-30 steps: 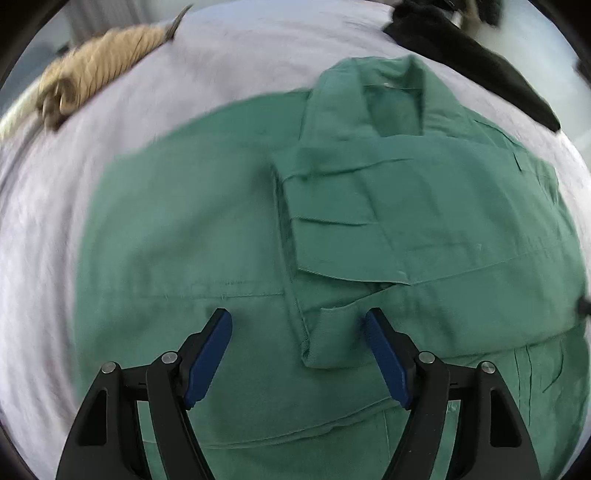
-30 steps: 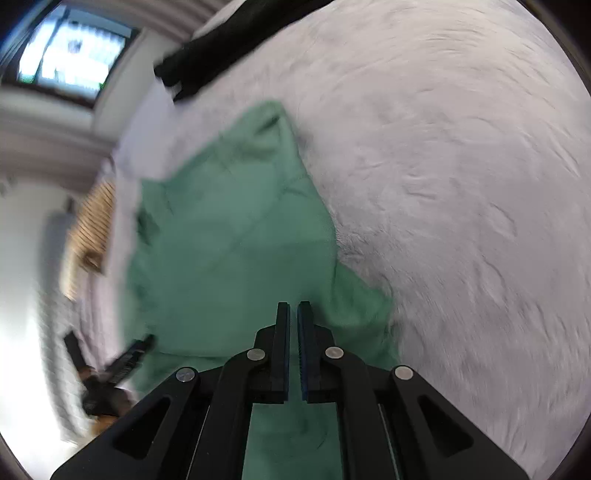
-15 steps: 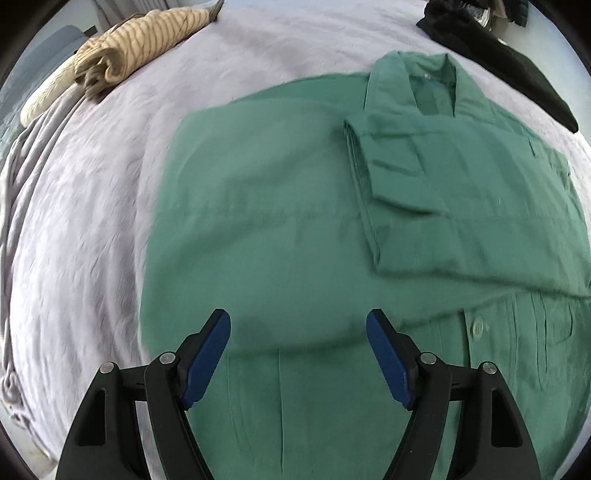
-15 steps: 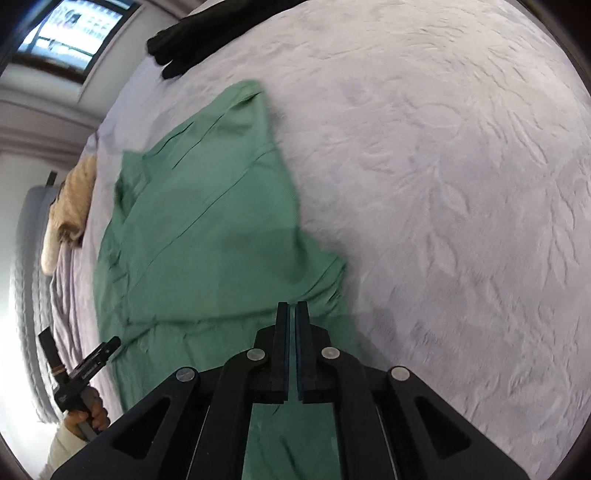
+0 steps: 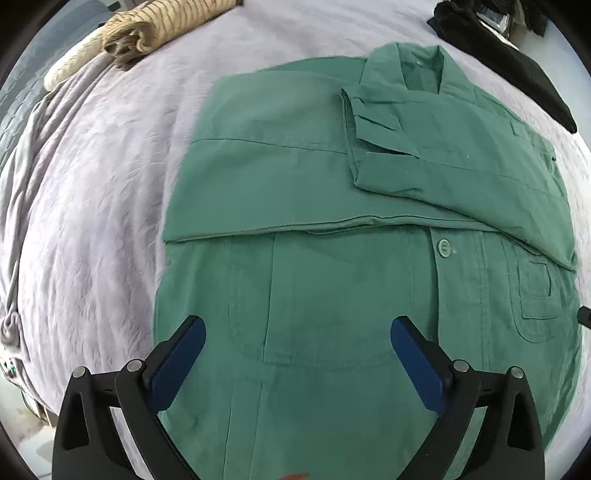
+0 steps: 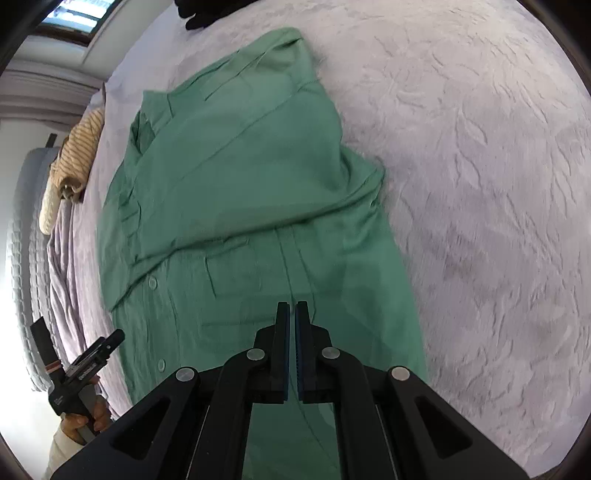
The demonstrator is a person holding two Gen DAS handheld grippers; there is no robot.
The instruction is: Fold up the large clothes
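A large green button-up shirt lies flat on a lavender bedspread, sleeves folded across its upper half, collar at the far end. It also shows in the right wrist view. My left gripper is open and empty, hovering over the shirt's lower front near a button. My right gripper is shut with nothing visible between its pads, above the shirt's lower right part. The left gripper also shows in the right wrist view, at the bed's left edge.
A rolled tan striped garment lies at the far left of the bed, also in the right wrist view. A black garment lies at the far right. The bedspread stretches bare to the right of the shirt.
My left gripper has drawn back toward the shirt's hem, still open. My right gripper, still shut, has moved in over the shirt's lower right part.
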